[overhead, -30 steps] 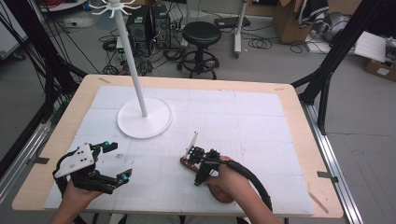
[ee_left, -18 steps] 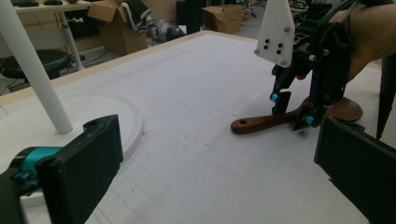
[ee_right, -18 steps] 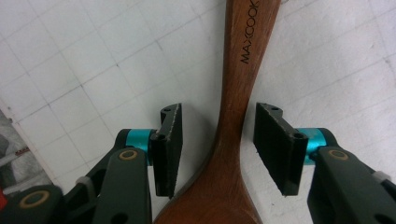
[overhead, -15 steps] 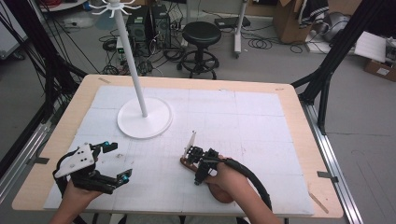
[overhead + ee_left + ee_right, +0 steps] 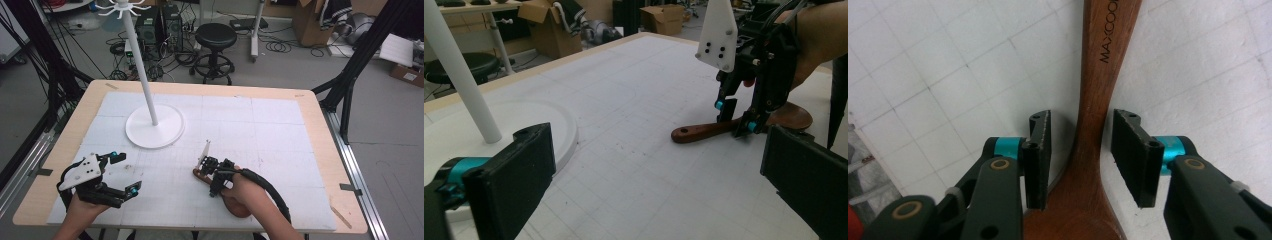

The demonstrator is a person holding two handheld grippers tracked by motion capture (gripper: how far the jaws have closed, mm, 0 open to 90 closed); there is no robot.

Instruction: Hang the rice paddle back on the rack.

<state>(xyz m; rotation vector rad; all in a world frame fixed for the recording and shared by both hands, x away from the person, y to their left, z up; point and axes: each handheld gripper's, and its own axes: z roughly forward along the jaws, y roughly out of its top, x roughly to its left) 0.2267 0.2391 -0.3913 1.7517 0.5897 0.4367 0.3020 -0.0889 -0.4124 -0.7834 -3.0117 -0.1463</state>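
A dark brown wooden spoon [image 5: 1098, 100] lay flat on the white gridded surface [image 5: 280, 130], near the person's edge. The right gripper [image 5: 1080, 150] stood over it, its jaws just having been closing, one on each side of the handle with a small gap left on both sides. The left gripper [image 5: 122, 172] hovered well apart, its jaws wide open and empty, near the white round-based stand [image 5: 155, 130].

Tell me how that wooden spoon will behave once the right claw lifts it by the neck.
The wooden spoon looks solid, so probably stiff. Its handle looks smooth, so it might slip. The right claw straddles the neck beside the bowl, so the long handle may droop.
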